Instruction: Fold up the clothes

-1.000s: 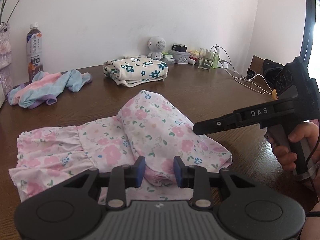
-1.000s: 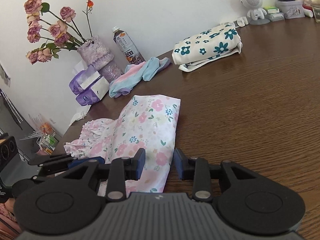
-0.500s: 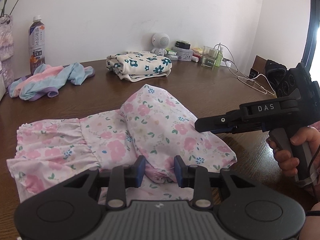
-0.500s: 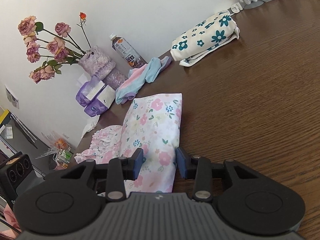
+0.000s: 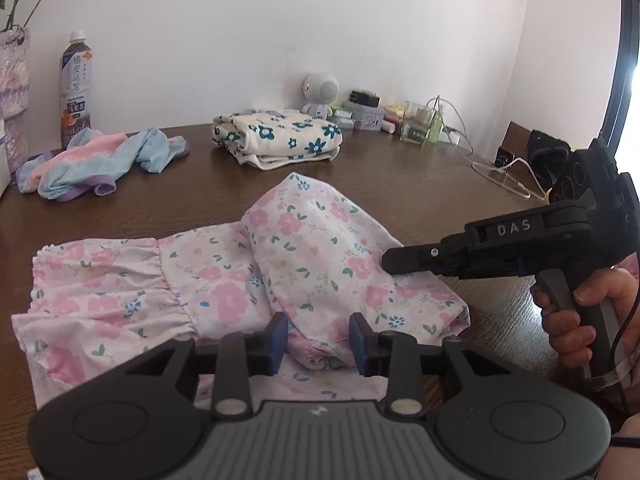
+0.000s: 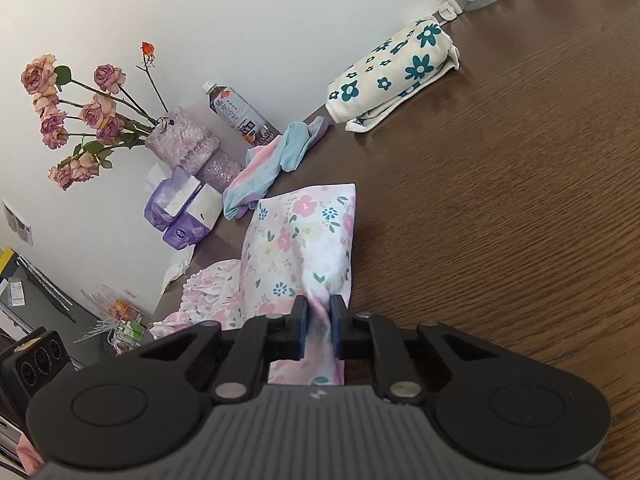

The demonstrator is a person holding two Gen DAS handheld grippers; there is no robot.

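While the pink floral cotton dress (image 5: 224, 280) lies spread on the dark brown wooden table (image 5: 400, 184), one half of it is folded over into a puffy layer on the right side. The right gripper (image 6: 319, 330) is clamped on a bunched bit of that fabric near the edge, blue pads (image 6: 302, 332) squeezing the cloth between them. From the other camera you can see it coming in from the right, the person's right hand (image 5: 580, 320) wrapped round the handle, black fingers reaching over the folded part.

The left gripper (image 5: 318, 344) is released, jaws standing wide either side of a rumpled hem of the dress at the near edge, with the cloth between them but not pinched.

Farther back on the table there's a neatly folded cream cloth with teal flowers (image 5: 280, 140), and to the left a crumpled pastel pink-and-blue garment (image 5: 100, 164) just beside a plastic bottle of dark tea (image 5: 75, 88). A vase of dried pink roses (image 6: 96, 120) stands at the far left by the wall, with purple tissue packs (image 6: 180, 212) near it. A small white round robot figurine (image 5: 320, 94) sits at the far wall.
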